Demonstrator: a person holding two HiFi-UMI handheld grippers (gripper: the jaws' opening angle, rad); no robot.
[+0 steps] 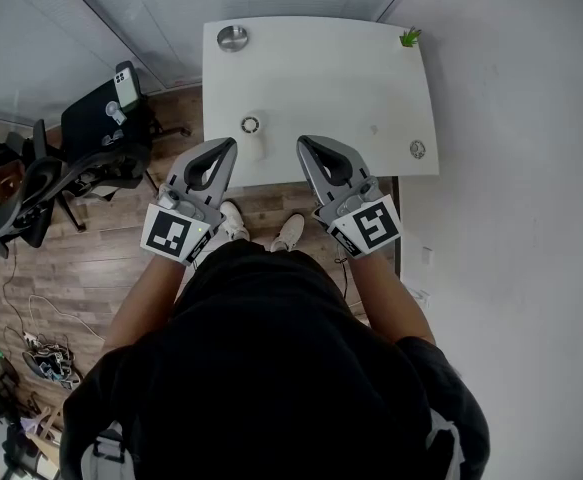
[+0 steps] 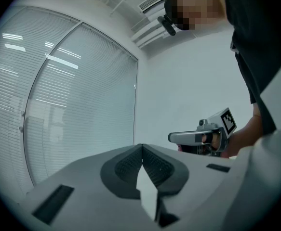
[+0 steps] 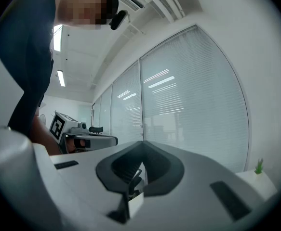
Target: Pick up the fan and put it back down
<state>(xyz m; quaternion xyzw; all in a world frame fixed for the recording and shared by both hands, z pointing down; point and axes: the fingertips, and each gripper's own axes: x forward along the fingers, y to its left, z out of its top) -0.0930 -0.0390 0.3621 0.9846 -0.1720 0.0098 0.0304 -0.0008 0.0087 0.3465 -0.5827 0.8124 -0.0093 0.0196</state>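
Observation:
A small white fan (image 1: 254, 140) with a dark ring on top stands near the front edge of the white table (image 1: 321, 78). My left gripper (image 1: 231, 144) hovers just left of it, jaws shut and empty. My right gripper (image 1: 303, 142) hangs a little to the right of the fan, also shut with nothing in it. In the left gripper view the closed jaws (image 2: 141, 147) point level at a white wall, and the right gripper (image 2: 198, 137) shows beside them. In the right gripper view the closed jaws (image 3: 141, 144) face window blinds, with the left gripper (image 3: 89, 139) alongside. The fan is hidden in both gripper views.
On the table are a round metal dish (image 1: 233, 38) at the back left, a small green plant (image 1: 409, 37) at the back right and a small round object (image 1: 417, 149) at the front right. An office chair (image 1: 31, 183) and floor cables (image 1: 46, 353) lie left.

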